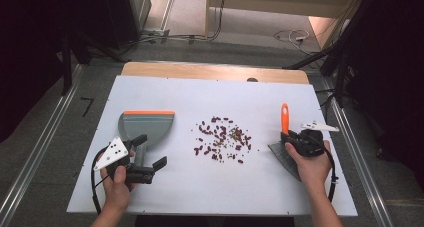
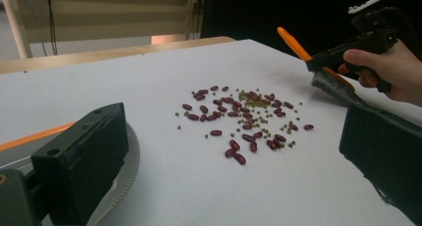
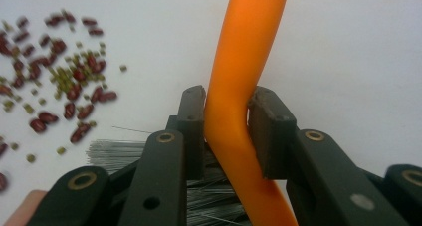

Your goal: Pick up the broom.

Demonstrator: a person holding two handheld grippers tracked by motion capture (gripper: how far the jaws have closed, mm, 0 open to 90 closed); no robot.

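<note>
A scatter of red beans and small green ones [image 1: 222, 139] [image 2: 244, 119] [image 3: 54, 71] lies mid-board. To its left rests a grey dustpan [image 1: 145, 123] with an orange lip, its handle pointing toward the person. My left gripper [image 1: 150, 151] [image 2: 234, 131] is open at that handle, jaws wide apart, the far one over the pan's rim [image 2: 127, 171], and it grips nothing. At the right, my right gripper [image 1: 295, 139] [image 3: 226, 99] is shut on the orange handle of a brush [image 1: 284, 118] [image 2: 293, 42] [image 3: 249, 42], whose grey bristles [image 1: 282, 156] touch the board.
A white board [image 1: 210, 187] covers a wooden table [image 1: 215, 71]. Metal rails [image 1: 40, 142] run along both sides. Cables [image 1: 292, 36] lie on the floor beyond, and dark stands flank the far corners.
</note>
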